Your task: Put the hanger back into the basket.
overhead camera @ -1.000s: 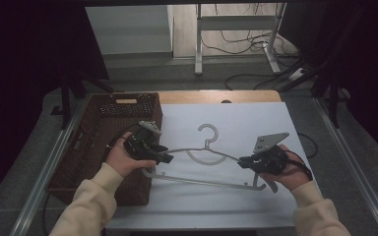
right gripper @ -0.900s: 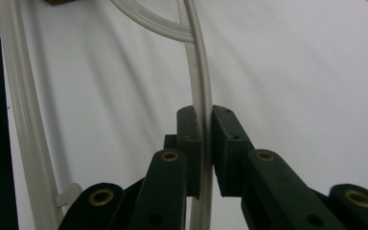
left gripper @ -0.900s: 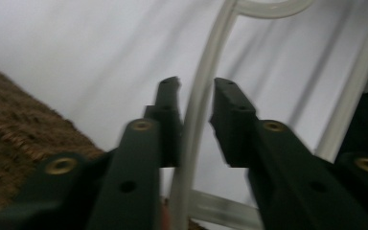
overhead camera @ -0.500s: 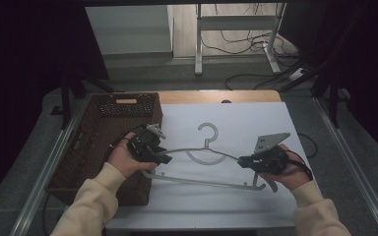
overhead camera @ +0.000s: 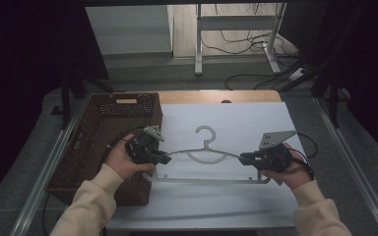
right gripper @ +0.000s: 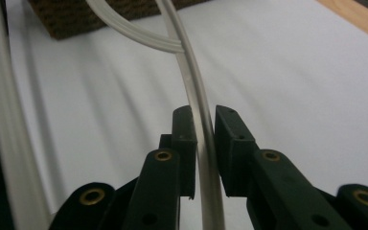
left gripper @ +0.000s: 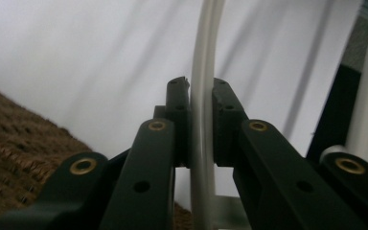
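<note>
The person is holding a white plastic hanger (overhead camera: pixel 207 156) by both shoulders over the white sheet (overhead camera: pixel 236 120) on the worktop (overhead camera: pixel 216 96). The left gripper (overhead camera: pixel 163 158) is pinching the hanger's left arm, and the right gripper (overhead camera: pixel 243 158) is pinching the right arm. Compared with a second ago, the left hand (overhead camera: pixel 123 160) is sitting a little lower and closer to the person, and the hanger's left end is dipping with it, while the right hand (overhead camera: pixel 280 164) is hardly moving. That suggests the hanger is being steadied or carried with both grips rather than released.

The high view is showing the whole layout: the hook pointing away from the person, the lower bar nearest them, and the brown wicker basket (overhead camera: pixel 109 132) just left of the hanger. The left gripper view is showing what the high view cannot: the jaws pressed onto the thin white arm (left gripper: pixel 202 120) from either side. The right gripper view is showing the same clamp on the other arm (right gripper: pixel 202 134).
</note>
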The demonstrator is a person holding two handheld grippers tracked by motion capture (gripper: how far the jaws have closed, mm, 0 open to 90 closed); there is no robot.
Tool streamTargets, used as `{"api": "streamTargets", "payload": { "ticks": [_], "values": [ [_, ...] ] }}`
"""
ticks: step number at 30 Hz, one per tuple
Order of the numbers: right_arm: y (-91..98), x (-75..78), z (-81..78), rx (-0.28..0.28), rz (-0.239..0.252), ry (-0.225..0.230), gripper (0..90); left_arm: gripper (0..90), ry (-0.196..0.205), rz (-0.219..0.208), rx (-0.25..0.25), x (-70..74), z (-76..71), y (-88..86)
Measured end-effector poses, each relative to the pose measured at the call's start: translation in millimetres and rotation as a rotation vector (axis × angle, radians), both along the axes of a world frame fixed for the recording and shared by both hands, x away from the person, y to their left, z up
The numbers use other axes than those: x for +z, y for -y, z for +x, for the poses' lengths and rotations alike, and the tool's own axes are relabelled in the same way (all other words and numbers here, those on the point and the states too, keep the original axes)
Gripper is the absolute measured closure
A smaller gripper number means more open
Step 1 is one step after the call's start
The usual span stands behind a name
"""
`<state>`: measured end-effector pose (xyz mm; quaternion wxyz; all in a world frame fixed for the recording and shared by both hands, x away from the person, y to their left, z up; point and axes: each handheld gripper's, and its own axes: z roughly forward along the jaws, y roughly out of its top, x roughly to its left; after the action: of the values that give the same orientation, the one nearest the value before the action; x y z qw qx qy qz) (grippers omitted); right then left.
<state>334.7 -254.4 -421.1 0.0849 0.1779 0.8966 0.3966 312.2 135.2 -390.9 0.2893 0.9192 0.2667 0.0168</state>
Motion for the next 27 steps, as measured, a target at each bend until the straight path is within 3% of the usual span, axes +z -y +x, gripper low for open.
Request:
{"api": "streamTargets", "payload": {
  "ticks": [1,3,4,5,6,7,8,9,14,18,23,27],
  "values": [
    [1.7,1.2,0.7,-0.021,0.029,-0.008,75.7,81.2,0.011,-0.011,0.000,1.6,-1.8,-0.3],
    [2.2,1.5,1.1,-0.021,0.041,-0.008,73.7,81.3,0.028,-0.019,0.003,4.3,-4.5,-1.4],
    [2.3,2.1,1.0,-0.025,0.053,-0.012,70.1,81.3,0.036,-0.027,0.008,5.6,-5.4,-2.7],
    [3.1,3.4,2.1,-0.051,0.078,-0.018,56.3,81.3,0.038,-0.033,0.017,6.8,-5.9,-4.7],
    [3.1,3.4,2.1,-0.051,0.078,-0.018,56.3,81.3,0.044,-0.041,0.028,7.8,-6.1,-7.1],
    [7.0,6.4,3.4,-0.095,0.129,-0.021,49.6,81.2,0.044,-0.052,0.037,8.5,-6.5,-9.3],
    [7.0,6.4,3.4,-0.095,0.129,-0.021,49.6,81.2,0.051,-0.058,0.044,9.2,-7.1,-11.8],
    [12.9,10.6,4.5,-0.138,0.189,-0.018,41.5,81.1,0.056,-0.063,0.051,10.2,-7.9,-14.0],
    [25.6,15.0,6.5,-0.189,0.251,-0.022,36.6,80.9,0.089,-0.096,0.081,14.8,-12.4,-23.3],
    [40.6,14.0,9.2,-0.237,0.317,-0.040,37.5,80.9,0.100,-0.155,0.081,19.9,-15.2,-28.1],
    [51.2,14.2,9.4,-0.263,0.344,-0.042,37.5,80.9,0.132,-0.173,0.107,29.6,-18.6,-35.4],
    [62.9,13.1,8.3,-0.295,0.366,-0.039,37.2,80.9,0.146,-0.215,0.131,33.3,-20.6,-45.5]
  ]
}}
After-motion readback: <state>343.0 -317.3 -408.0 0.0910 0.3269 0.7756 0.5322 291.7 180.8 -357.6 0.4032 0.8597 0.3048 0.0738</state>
